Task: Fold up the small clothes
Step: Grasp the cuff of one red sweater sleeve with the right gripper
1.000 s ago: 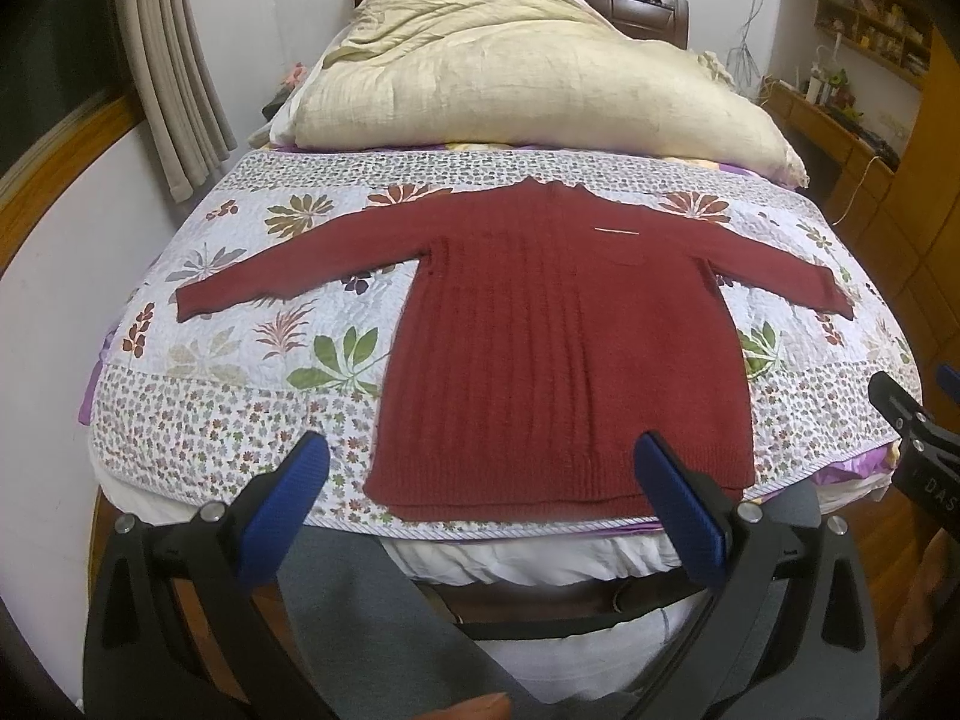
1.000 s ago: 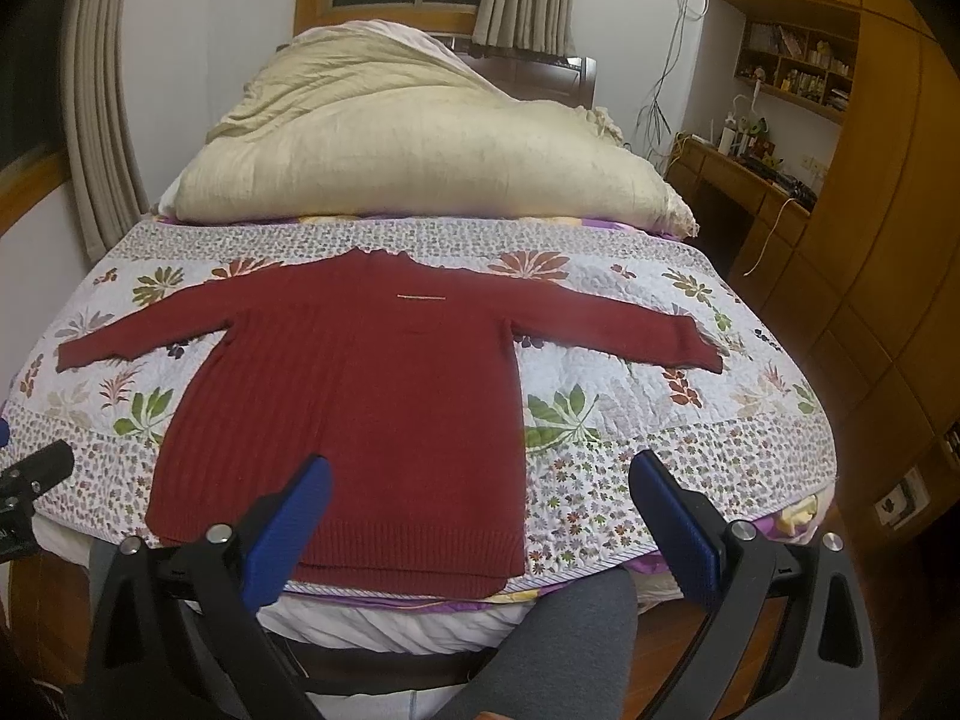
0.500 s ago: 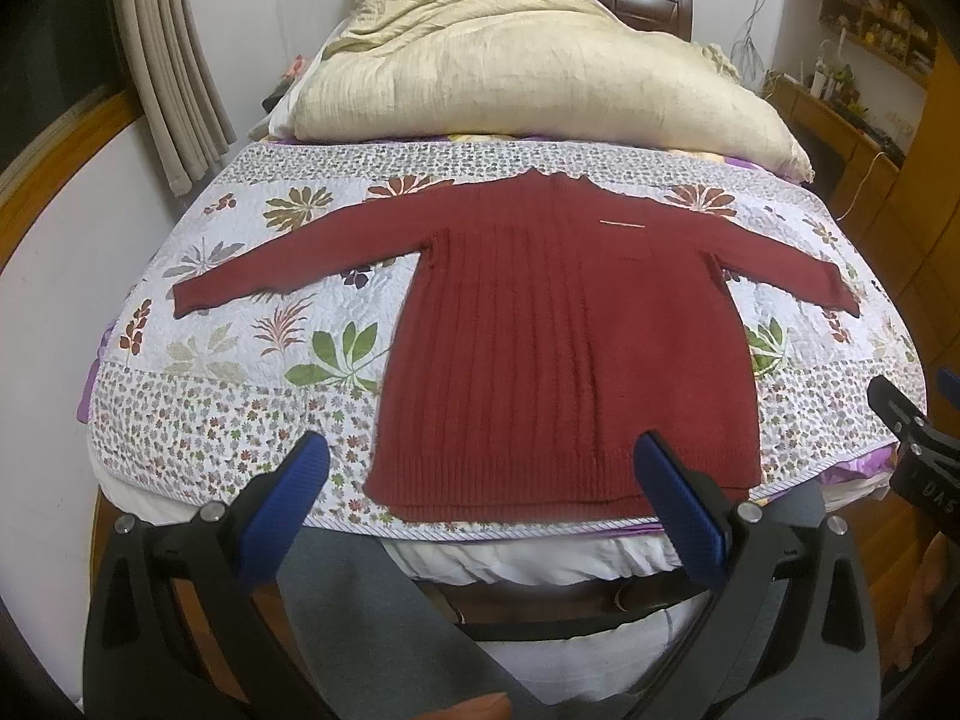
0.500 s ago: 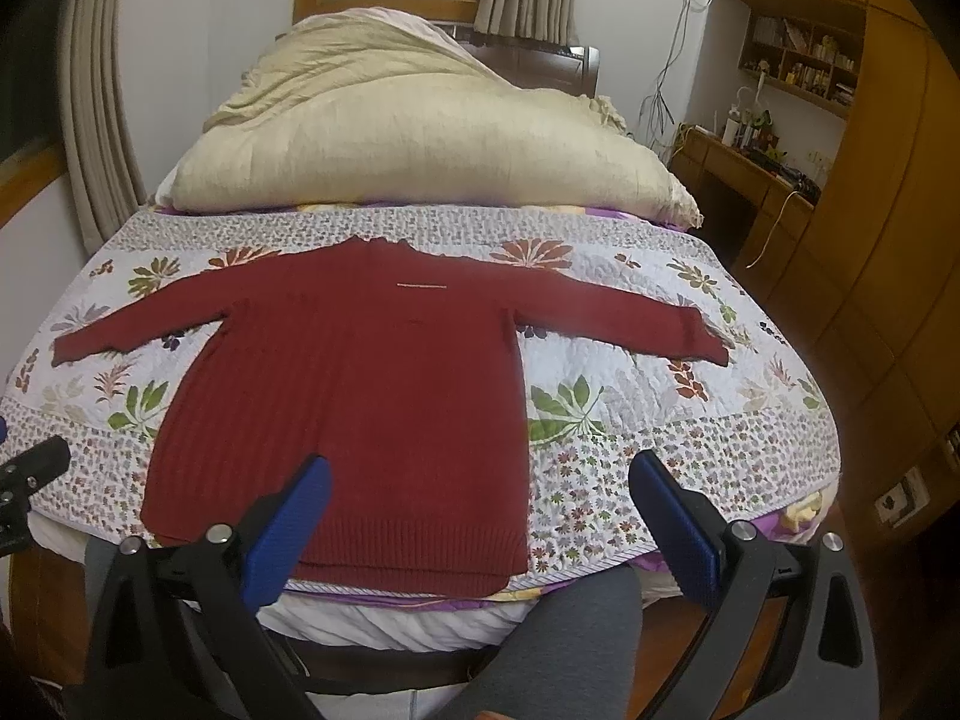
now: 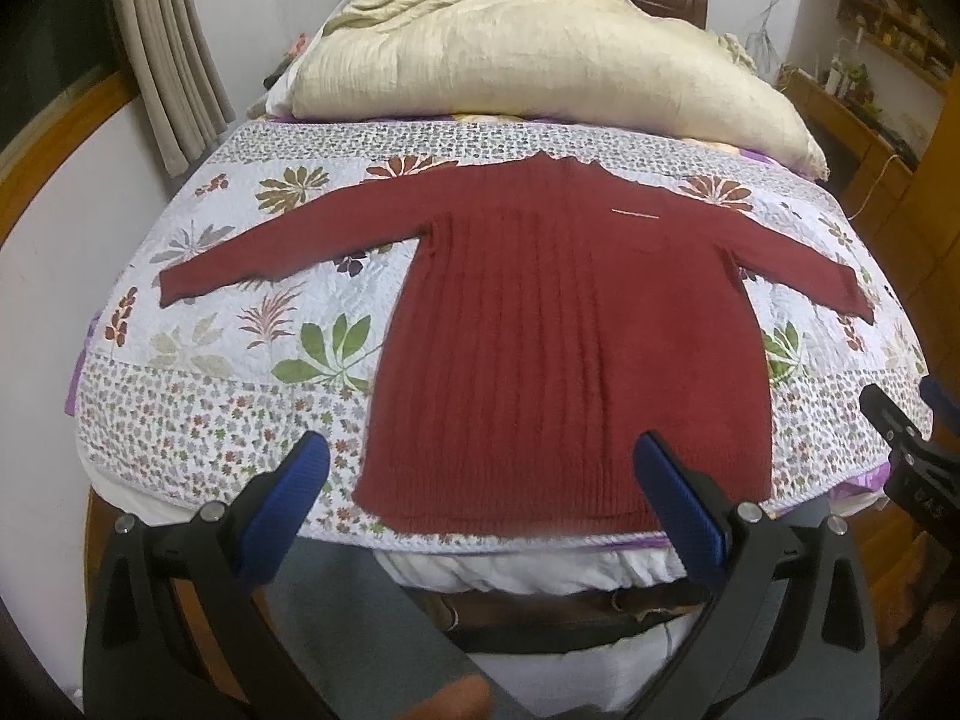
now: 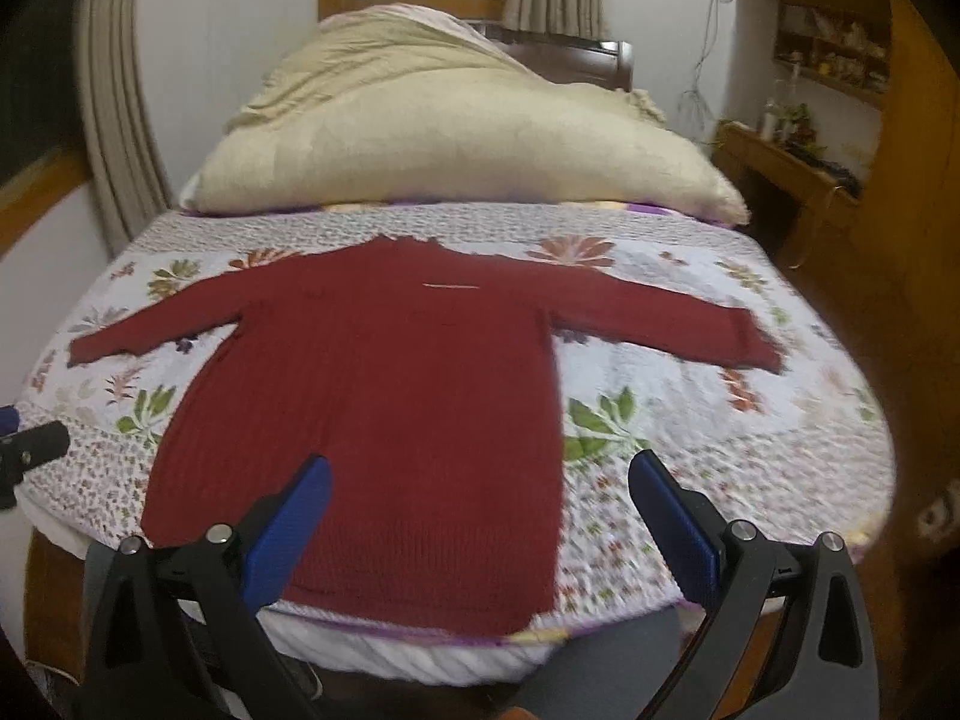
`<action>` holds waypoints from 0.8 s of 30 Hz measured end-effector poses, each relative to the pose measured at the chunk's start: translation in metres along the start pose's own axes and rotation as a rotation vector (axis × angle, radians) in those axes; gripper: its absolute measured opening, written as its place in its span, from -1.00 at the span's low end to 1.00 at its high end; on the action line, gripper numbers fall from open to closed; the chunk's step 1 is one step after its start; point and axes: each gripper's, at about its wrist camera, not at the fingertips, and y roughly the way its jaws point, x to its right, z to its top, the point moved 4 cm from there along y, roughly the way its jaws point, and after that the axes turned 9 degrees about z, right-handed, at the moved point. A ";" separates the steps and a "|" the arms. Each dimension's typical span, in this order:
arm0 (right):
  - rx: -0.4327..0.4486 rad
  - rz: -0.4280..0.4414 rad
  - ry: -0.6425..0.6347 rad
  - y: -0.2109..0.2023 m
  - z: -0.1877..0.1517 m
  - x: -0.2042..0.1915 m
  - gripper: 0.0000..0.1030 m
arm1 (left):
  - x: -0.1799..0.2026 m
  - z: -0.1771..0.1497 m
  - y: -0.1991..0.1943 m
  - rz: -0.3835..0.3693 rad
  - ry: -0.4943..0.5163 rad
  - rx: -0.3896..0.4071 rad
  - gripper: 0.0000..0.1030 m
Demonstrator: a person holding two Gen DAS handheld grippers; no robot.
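Both claws have crept closer to the bed [image 5: 198, 420], jaws spread wide, nothing held. Red sweater [image 5: 564, 348] lies flat on the quilt, sleeves out, so left claw [image 5: 480, 480] and right claw [image 6: 480, 501] can probably grab the hem.

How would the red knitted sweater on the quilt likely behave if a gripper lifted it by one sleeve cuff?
The red sweater looks like soft ribbed knit, so it would probably droop and stretch rather than hold shape. Lying flat on the textured quilt, it would likely drag and bunch, not slide.
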 end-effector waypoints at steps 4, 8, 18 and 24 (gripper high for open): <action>-0.031 0.040 0.127 0.031 0.002 0.051 0.92 | 0.009 0.009 0.017 0.027 0.027 0.020 0.95; -0.084 0.075 0.313 0.064 -0.001 0.119 0.69 | 0.024 0.015 0.024 -0.007 0.066 0.084 0.95; -0.014 0.247 1.026 0.123 -0.018 0.335 0.48 | 0.064 0.010 0.059 -0.292 0.109 0.061 0.95; 0.208 0.333 1.318 0.149 -0.022 0.442 0.37 | 0.076 0.017 0.077 -0.373 0.067 0.034 0.95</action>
